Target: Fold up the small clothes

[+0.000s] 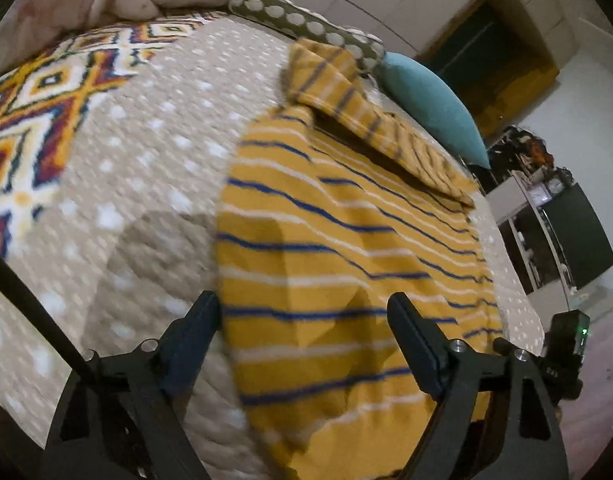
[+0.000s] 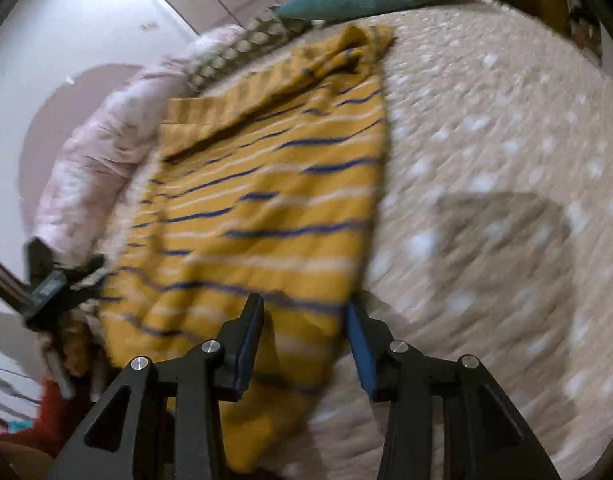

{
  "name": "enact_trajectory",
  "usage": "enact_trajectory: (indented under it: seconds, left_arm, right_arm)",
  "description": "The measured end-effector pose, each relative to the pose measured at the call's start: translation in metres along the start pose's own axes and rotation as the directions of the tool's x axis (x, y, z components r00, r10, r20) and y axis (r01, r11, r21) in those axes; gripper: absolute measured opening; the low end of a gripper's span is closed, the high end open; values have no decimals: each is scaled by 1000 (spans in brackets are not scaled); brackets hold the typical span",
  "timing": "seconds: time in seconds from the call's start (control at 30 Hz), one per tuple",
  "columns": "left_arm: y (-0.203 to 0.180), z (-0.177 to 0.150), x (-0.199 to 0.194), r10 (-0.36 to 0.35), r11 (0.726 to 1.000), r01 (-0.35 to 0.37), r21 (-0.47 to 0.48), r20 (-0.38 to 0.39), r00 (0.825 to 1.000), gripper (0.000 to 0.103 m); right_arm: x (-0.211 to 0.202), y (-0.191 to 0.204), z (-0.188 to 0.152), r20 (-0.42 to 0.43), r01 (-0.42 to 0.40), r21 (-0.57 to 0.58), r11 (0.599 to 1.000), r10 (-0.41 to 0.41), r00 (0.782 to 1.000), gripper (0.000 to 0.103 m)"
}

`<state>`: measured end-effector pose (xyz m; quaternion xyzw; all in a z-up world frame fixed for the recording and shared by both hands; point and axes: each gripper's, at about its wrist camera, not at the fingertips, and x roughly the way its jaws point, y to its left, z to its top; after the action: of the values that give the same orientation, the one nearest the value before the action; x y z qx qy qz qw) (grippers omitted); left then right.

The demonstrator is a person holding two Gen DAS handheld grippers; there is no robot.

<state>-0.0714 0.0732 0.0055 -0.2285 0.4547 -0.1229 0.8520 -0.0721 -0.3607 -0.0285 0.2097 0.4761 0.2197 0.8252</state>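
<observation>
Striped garment (image 1: 346,240) flat on bed (image 1: 146,160), frame centre, top edge folded over. Left gripper (image 1: 304,312) and right gripper (image 2: 304,312) fingers apart above near hem, nothing clamped. Next: likely pinch hem corners.

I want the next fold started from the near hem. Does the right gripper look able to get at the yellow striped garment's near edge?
Probably yes. The right gripper is open, hanging just over the yellow striped garment near its hem, and nothing lies between them.
</observation>
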Motion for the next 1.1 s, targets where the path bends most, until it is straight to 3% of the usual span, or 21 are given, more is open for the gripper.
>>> enact_trajectory:
  seconds: [0.1, 0.17, 0.23, 0.27, 0.4, 0.53, 0.73, 0.87, 0.97, 1.03, 1.1]
  left_arm:
    - [-19, -17, -2, 36, 999, -36, 40, 13, 999, 84]
    - [-30, -24, -4, 79, 994, -80, 74, 13, 997, 72]
    - [-40, -25, -3, 177, 977, -174, 123, -11, 984, 10]
    - [-39, -23, -4, 192, 975, -188, 123, -25, 981, 8]
    - [-34, -21, -38, 201, 976, -201, 83, 7, 980, 8]
    - [-34, -43, -72, 203, 974, -205, 93, 28, 979, 8]
    - [-17, -83, -72, 298, 949, -291, 123, -42, 954, 6]
    - [-6, -87, -91, 315, 942, -314, 120, 8, 949, 8]
    - [-9, -76, -108, 326, 933, -334, 132, 79, 942, 32]
    - [-17, -62, -113, 323, 928, -343, 144, 144, 935, 54]
    - [-27, -46, -110, 305, 933, -332, 142, 183, 935, 66]
  right_arm:
    - [10, 11, -24, 32, -106, 48, 993, 104, 994, 46]
    - [12, 18, -32, 72, -88, 45, 995, 85, 994, 46]
    - [11, 24, -36, 95, -69, 53, 996, 64, 993, 33]
    - [12, 24, -37, 87, -65, 62, 996, 60, 994, 12]
    - [-3, 10, -41, 68, -73, 113, 991, 65, 996, 9]
    - [-33, -4, -52, 53, -70, 106, 992, 65, 996, 8]
    - [-55, -20, -98, 5, -35, 135, 990, 35, 999, 5]
    - [-82, -37, -108, 46, 36, 180, 983, -45, 998, 6]
    - [-114, -48, -98, 125, 60, 197, 979, -86, 988, 7]
    - [-117, -41, -81, 134, 96, 157, 983, -118, 984, 7]
    - [-108, -27, -61, 125, 126, 96, 987, -137, 983, 8]
